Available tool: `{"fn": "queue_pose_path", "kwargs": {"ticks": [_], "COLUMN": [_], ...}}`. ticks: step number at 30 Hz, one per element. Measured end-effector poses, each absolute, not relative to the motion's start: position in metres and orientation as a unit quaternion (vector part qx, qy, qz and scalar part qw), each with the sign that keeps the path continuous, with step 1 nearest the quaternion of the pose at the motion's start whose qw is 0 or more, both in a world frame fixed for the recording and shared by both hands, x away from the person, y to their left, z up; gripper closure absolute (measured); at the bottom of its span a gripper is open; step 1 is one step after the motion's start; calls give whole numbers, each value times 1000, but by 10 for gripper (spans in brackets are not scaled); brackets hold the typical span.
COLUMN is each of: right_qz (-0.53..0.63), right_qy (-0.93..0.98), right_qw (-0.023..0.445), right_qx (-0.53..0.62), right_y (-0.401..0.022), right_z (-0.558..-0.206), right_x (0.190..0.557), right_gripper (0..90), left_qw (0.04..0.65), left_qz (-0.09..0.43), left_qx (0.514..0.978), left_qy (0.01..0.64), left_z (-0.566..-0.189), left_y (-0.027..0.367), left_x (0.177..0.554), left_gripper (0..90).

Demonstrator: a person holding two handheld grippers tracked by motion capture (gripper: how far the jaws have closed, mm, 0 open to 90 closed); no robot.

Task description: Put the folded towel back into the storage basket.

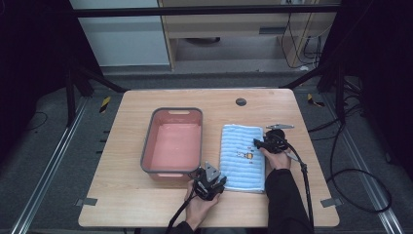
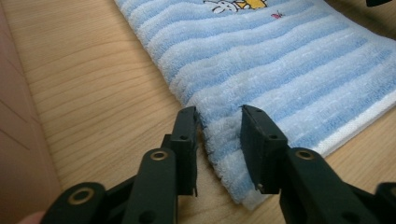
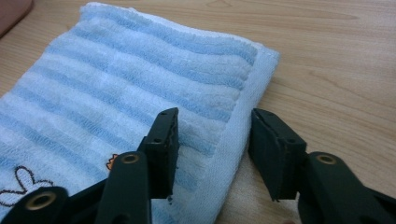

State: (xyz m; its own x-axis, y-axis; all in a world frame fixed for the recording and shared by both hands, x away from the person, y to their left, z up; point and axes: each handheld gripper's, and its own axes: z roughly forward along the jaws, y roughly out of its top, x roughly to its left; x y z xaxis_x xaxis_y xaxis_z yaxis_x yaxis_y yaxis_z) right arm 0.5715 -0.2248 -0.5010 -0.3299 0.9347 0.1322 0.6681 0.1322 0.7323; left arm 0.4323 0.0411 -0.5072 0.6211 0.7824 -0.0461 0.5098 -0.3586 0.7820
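High view: showing the blue striped towel [image 1: 242,158] lying flat and folded on the worktop [image 1: 131,204], just beside the pink basin [image 1: 146,146] on its right. Placing the left claw [image 1: 220,181] at the towel's near left corner and the right claw [image 1: 260,143] at its right edge, farther up.

Left gripper view: holding the left claw [image 2: 219,114] at a middling gap, straddling the towel [image 2: 280,60] corner, with no pad pressing yet. Risking a pinch of the top layer alone, since the jaws are resting on the pile and not reaching under the fold; likely peeling the layers apart on lifting.

Right gripper view: holding the right claw [image 3: 215,116] at a middling gap too, one jaw over the stripes of the towel [image 3: 116,79], the other over bare worktop [image 3: 336,70], gripping nothing. Risking a scrape of the outer jaw along the wood, pushing the hem inward and bunching it. Also risking a skewed, sagging lift, because the two grip points are sitting unevenly along the cloth.
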Motion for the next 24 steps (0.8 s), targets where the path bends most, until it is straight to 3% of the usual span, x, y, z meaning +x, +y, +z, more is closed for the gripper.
{"fn": "queue_pose_path", "kwargs": {"ticks": [6,8,24], "right_qz": [371,372,416], "right_qy": [736,738,732], "right_qw": [169,169,172], "right_qx": [540,537,511], "right_y": [-220,-219,-222], "right_z": [-501,-500,-472], "right_x": [570,569,556], "right_gripper": [776,803,838], "left_qw": [404,404,432], "left_qz": [157,156,154], "left_qx": [802,801,794], "left_qy": [411,414,399], "left_z": [-507,-506,-488], "left_y": [40,39,43], "left_x": [433,433,426], "left_gripper": [788,826,860]}}
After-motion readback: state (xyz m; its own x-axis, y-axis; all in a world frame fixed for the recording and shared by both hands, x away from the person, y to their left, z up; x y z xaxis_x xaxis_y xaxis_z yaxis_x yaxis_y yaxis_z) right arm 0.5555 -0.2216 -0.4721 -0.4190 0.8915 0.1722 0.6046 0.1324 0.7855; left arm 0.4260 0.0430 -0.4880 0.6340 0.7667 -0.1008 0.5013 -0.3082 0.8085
